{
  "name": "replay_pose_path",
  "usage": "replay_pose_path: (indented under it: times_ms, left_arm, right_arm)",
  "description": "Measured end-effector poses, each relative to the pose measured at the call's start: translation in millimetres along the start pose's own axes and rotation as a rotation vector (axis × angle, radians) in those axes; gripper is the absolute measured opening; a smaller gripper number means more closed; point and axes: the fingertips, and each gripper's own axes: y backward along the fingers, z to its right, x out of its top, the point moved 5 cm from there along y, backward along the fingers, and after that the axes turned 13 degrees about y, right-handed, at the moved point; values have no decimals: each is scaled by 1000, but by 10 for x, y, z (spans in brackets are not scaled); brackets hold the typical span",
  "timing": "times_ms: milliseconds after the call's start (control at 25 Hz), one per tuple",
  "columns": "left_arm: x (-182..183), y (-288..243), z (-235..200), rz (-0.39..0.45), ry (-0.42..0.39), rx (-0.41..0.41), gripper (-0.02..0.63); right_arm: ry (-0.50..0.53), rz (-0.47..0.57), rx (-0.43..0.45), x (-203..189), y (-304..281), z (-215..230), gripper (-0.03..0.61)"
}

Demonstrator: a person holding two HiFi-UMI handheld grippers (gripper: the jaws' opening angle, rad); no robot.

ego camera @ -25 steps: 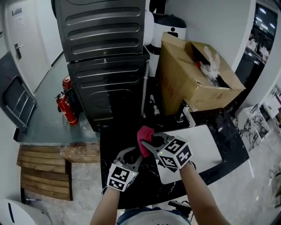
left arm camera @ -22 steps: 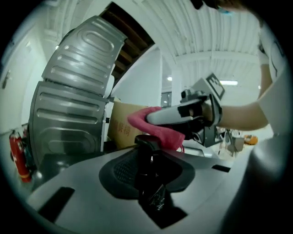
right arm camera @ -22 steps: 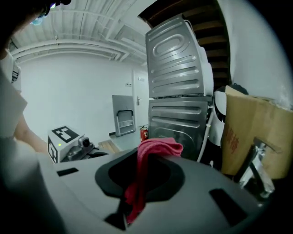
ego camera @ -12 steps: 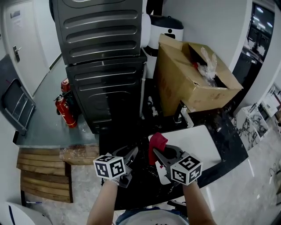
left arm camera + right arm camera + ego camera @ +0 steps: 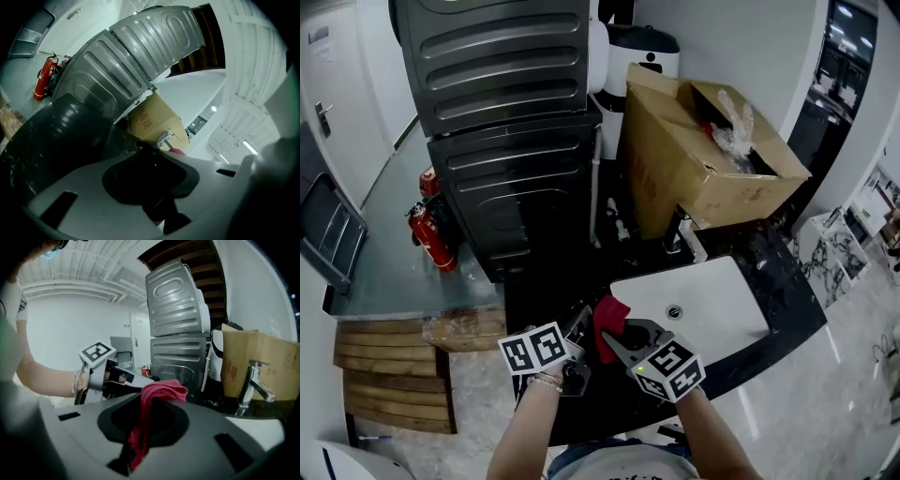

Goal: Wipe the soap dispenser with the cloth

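One crumpled red cloth (image 5: 161, 391) is clamped between the closed jaws of the right gripper (image 5: 614, 337), and its free fold stands up past the tips. The left gripper (image 5: 579, 323) is held just beside the cloth at 9 o'clock, with its jaws narrow and aimed at the cloth. One small dark thing (image 5: 140, 144) is seen at their tips, but whether it is gripped, or is the soap dispenser, cannot be told.

Both grippers are held over one black marbled counter (image 5: 548, 281). In the head view, one white rectangular sink basin (image 5: 722, 314) is set into the counter at 2 o'clock of the grippers. One chrome tap (image 5: 251, 383) is mounted at the basin's 12 o'clock edge, and one open brown cardboard box (image 5: 675, 178) is placed behind the tap at 1 o'clock.

Two ribbed grey metal units are stacked at 11 o'clock, the upper unit (image 5: 492, 56) on the lower unit (image 5: 516, 197). Two red fire extinguishers are seen on the floor at 10 o'clock: the nearer extinguisher (image 5: 429, 239) and the farther extinguisher (image 5: 426, 180)
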Motion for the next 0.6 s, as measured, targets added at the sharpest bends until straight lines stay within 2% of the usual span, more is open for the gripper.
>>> replay_pose_path:
  times_ms: [200, 280, 520, 600]
  left_arm:
    - [21, -39, -28, 15, -19, 19, 91]
    - [28, -57, -43, 15, -26, 22, 91]
    - [52, -81, -62, 10, -16, 13, 91]
    - [55, -78, -67, 11, -14, 13, 91]
  right_arm:
    - [42, -135, -88, -226, -54, 48, 49]
    - [48, -186, -97, -365, -15, 35, 49]
    - [-49, -236, -83, -643, 119, -9, 49]
    - [-87, -203, -86, -593, 178, -5, 49]
